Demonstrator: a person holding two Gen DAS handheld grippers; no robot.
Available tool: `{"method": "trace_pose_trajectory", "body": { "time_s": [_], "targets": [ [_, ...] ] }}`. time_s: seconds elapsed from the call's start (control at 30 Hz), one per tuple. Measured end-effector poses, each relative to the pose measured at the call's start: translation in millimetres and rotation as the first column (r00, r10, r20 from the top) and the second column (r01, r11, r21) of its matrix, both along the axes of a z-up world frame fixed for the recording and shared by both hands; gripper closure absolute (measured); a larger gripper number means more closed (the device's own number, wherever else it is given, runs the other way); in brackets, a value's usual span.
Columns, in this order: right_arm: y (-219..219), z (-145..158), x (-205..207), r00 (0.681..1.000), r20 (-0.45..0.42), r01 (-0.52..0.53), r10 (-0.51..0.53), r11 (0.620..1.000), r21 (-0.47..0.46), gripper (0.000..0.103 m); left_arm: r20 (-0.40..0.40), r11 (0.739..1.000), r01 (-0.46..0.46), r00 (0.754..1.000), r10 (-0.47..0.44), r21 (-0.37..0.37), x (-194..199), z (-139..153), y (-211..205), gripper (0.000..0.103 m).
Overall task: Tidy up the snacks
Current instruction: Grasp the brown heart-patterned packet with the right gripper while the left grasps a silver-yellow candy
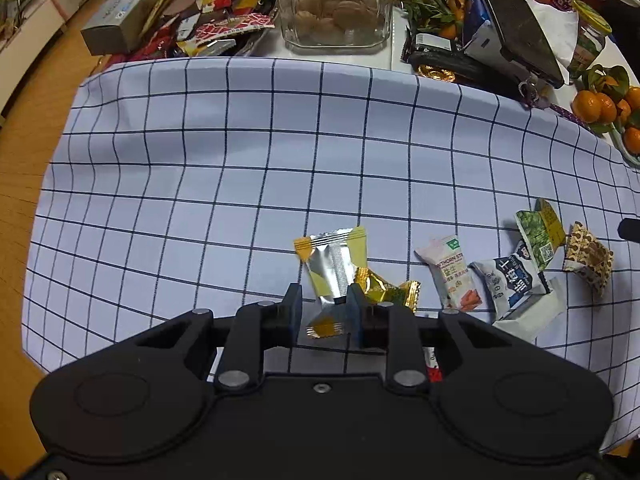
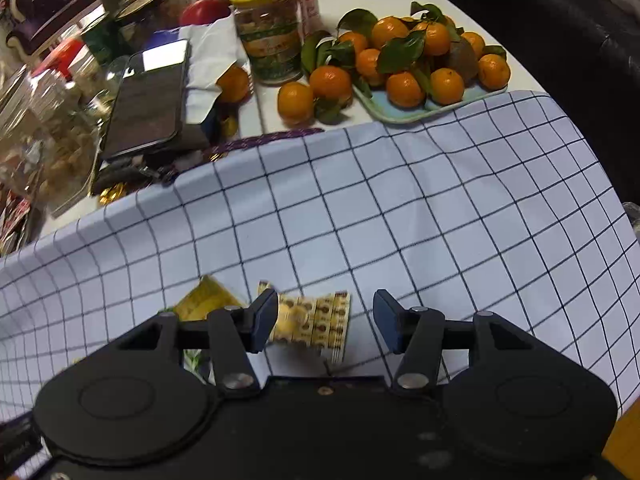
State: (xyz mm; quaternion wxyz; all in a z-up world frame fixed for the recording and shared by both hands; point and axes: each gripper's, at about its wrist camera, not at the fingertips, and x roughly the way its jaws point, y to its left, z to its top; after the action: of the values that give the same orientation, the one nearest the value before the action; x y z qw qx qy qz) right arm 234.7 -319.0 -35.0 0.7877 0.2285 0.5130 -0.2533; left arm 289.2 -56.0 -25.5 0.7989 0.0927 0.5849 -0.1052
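My left gripper (image 1: 322,300) stands open around a silver and yellow snack packet (image 1: 334,268) on the checked cloth (image 1: 240,160); the packet lies between the fingers. A gold wrapped candy (image 1: 386,290) lies just right of it. Further right lie a white hawthorn bar (image 1: 452,270), a blue and white packet (image 1: 514,278), a green packet (image 1: 538,236) and a brown patterned packet (image 1: 590,258). My right gripper (image 2: 326,312) is open over the brown patterned packet (image 2: 312,320), which lies between its fingers. A yellow packet (image 2: 204,300) lies left of it.
A glass jar of walnuts (image 1: 334,4), a pile of wrapped snacks (image 1: 216,20), a grey box (image 1: 120,16) and a phone (image 1: 516,24) stand beyond the cloth. A tray of tangerines (image 2: 416,60) and a lidded jar (image 2: 272,28) stand at the back right.
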Motion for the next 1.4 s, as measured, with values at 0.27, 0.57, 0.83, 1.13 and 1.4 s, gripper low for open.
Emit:
{"method": "trace_pose_trajectory", "body": {
  "time_s": [0.27,0.57,0.83,1.13,1.4],
  "targets": [
    [-12.8,-36.5,20.0,0.993,-0.119,-0.022,0.022,1.0,-0.006,0.054,-0.047,0.999,-0.025,0.999,0.026,0.025,10.5,-14.1,-6.7,0.067],
    [6.3,-14.4,-4.6,0.981,-0.122,-0.143,0.15,0.988,0.062,0.055,-0.056,0.998,-0.067,0.996,0.067,-0.002,11.6,-6.1,1.8,0.067],
    [36.6,-6.2,1.3,0.946,-0.103,-0.297,0.308,0.948,0.111,0.048,-0.114,0.998,-0.058,0.992,0.054,-0.028,15.4,-9.7,1.2,0.067],
    [41.3,-35.5,10.4,0.931,-0.176,-0.306,0.32,0.946,0.104,0.049,-0.147,0.991,-0.118,0.983,0.107,-0.07,26.0,-13.2,6.1,0.067],
    [52.3,-42.8,11.4,0.922,-0.207,-0.322,0.328,0.945,0.064,0.051,-0.131,0.984,-0.171,0.978,0.163,-0.057,37.8,-25.1,1.2,0.067]
  ]
}}
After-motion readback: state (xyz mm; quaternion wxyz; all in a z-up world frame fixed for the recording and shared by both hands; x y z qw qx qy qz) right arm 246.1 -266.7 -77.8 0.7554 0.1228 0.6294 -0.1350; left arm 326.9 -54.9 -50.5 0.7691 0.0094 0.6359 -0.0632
